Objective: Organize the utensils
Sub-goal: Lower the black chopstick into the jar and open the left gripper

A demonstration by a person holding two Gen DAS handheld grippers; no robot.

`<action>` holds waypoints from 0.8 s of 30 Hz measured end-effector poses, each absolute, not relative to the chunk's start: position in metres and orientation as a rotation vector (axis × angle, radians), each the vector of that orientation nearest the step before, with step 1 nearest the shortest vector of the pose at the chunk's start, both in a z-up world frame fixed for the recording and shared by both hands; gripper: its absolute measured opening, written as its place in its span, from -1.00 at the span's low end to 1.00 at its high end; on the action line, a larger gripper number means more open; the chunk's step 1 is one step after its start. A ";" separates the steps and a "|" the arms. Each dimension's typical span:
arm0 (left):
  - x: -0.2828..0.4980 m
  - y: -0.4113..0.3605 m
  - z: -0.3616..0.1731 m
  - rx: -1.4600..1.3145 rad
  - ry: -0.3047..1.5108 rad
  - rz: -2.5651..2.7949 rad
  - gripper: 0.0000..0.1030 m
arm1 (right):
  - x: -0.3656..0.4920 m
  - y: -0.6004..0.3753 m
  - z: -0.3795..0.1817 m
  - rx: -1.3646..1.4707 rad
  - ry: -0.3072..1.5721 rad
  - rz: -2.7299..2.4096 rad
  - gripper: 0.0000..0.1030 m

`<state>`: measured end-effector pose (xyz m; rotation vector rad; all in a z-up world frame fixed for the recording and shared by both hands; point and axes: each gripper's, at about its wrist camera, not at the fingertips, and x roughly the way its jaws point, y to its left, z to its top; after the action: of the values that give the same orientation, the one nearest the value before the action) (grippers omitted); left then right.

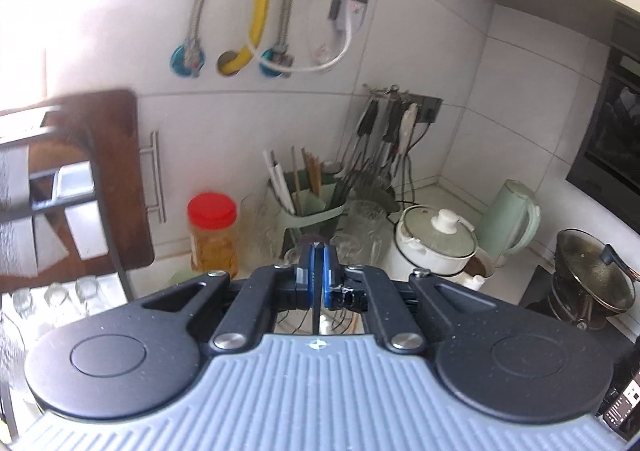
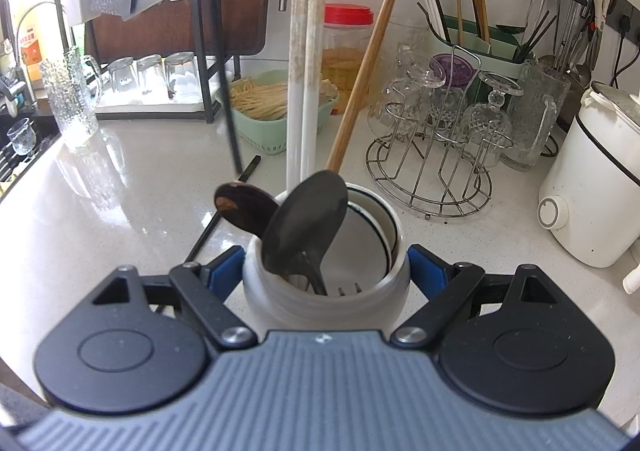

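A: White ceramic is seen between the right tongs [image 2: 326, 271]: a crock [image 2: 326, 291] is gripped, 1 blue pad pressed on each side, just above the pale surface [image 2: 100, 219].

B: What is held in the crock?

A: 2 dark spoons [image 2: 306, 227] are leaned against its left rim, a wooden handle [image 2: 366, 67] is slanted up to the right, and 2 white chopsticks [image 2: 306, 63] are stood upright. Fork tines are glimpsed deep inside.

B: And the left tongs [image 1: 318, 265]?

A: They are closed, pads pressed together on a thin dark stick [image 1: 317, 315] that is hung beneath them. A black stick [image 2: 224, 63] is also seen upright in the right view, and another is lain on the surface.

B: What is behind?

A: A green holder [image 2: 480, 47] with chopsticks is stood by the wall, a glass rack [image 2: 428, 171] before it.
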<state>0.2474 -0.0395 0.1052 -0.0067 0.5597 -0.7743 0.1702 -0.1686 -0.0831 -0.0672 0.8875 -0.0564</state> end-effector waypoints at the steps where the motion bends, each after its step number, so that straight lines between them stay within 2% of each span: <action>1: 0.247 -0.041 0.110 -0.005 0.556 -0.784 -0.91 | 0.171 -0.169 -0.083 -0.067 0.887 -0.057 0.74; 8: 0.240 -0.048 0.127 -0.008 0.531 -0.819 -0.91 | 0.174 -0.168 -0.085 -0.065 0.879 -0.057 0.74; 24: 0.247 -0.083 0.067 0.044 0.674 -0.848 -0.91 | 0.172 -0.170 -0.085 -0.068 0.868 -0.041 0.74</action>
<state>0.2473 -0.0832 0.0674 0.0443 0.6739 -0.8475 0.1719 -0.1698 -0.0852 -0.0675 0.8682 -0.0411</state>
